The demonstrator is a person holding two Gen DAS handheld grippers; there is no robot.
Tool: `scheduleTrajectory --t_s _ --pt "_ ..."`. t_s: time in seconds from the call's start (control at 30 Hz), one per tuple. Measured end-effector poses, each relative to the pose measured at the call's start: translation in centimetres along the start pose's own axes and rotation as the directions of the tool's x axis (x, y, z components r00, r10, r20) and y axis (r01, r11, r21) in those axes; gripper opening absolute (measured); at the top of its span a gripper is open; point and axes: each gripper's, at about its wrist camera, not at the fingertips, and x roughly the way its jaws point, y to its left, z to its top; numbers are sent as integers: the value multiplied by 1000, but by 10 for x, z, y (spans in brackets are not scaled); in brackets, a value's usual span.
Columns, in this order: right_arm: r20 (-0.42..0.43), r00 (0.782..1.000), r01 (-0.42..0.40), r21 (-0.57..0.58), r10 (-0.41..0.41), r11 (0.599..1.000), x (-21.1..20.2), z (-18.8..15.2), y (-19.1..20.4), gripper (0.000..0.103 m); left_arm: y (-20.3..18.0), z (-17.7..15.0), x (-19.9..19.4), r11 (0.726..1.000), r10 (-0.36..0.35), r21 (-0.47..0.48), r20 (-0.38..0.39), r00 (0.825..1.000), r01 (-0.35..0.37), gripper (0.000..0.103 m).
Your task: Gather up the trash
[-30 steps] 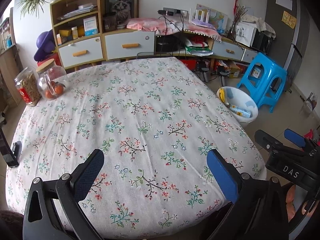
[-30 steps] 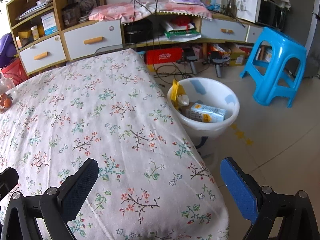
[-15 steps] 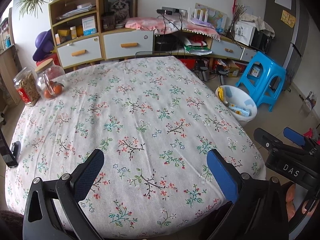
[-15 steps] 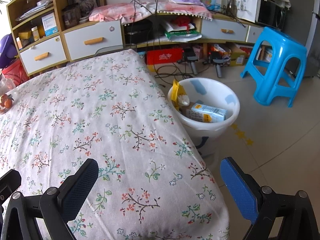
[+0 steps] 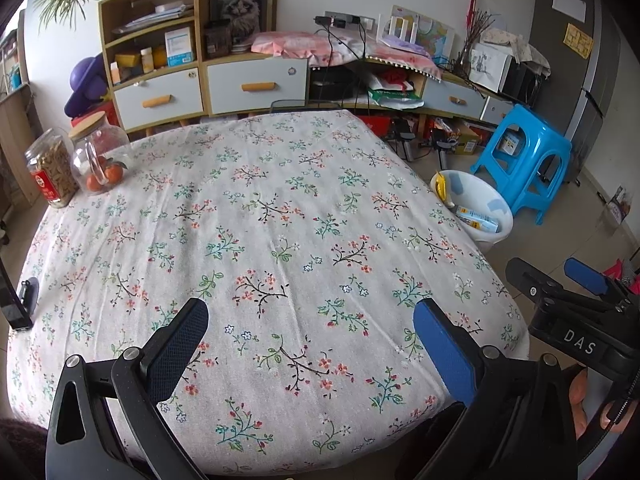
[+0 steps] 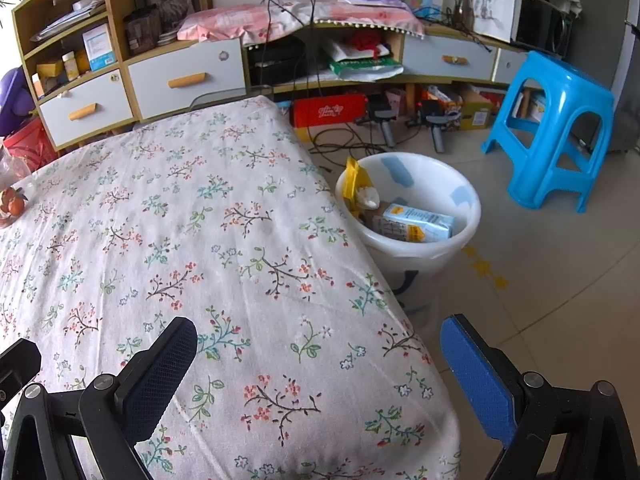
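Observation:
A white trash bin (image 6: 460, 184) stands on the floor at the table's right edge, also in the left wrist view (image 5: 502, 206). Inside lie a light-blue carton (image 6: 418, 224), a yellow wrapper (image 6: 354, 180) and a white crumpled piece (image 6: 368, 197). My left gripper (image 5: 310, 338) is open and empty over the near edge of the floral tablecloth (image 5: 260, 220). My right gripper (image 6: 314, 364) is open and empty above the table's near right corner; it shows at the right of the left wrist view (image 5: 560, 288).
Two glass jars (image 5: 76, 160) stand at the table's far left; a dark phone-like object (image 5: 16, 300) sits at its left edge. A blue plastic stool (image 6: 554, 128) stands beyond the bin. Cabinets (image 6: 184, 76), cables and boxes line the back wall.
Both grippers stay open and empty. The left wrist view has pulled back slightly from the table; the right view is almost unchanged.

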Motion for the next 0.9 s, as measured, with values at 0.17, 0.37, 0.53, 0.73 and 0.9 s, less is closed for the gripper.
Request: scheduleTrajectory --t_s 0.17,0.37,0.53,0.73,0.9 --pt "0 1000 -1 2 1 1000 0 -1 1 100 0 0 0 1000 -1 0 0 1000 1 103" --pt "-1 1000 -1 2 1 1000 0 -1 1 100 0 0 0 1000 -1 -1 -1 1000 1 103" --pt "-1 1000 0 2 0 1000 0 -1 1 100 0 -1 0 1000 -5 -2 -4 1000 5 103" --pt "-1 1000 0 3 0 1000 0 -1 1 100 -1 -2 0 1000 -16 -8 -9 1000 16 103" --pt "-1 1000 0 2 0 1000 0 -1 1 100 0 -2 0 999 -33 -15 -14 999 33 103"
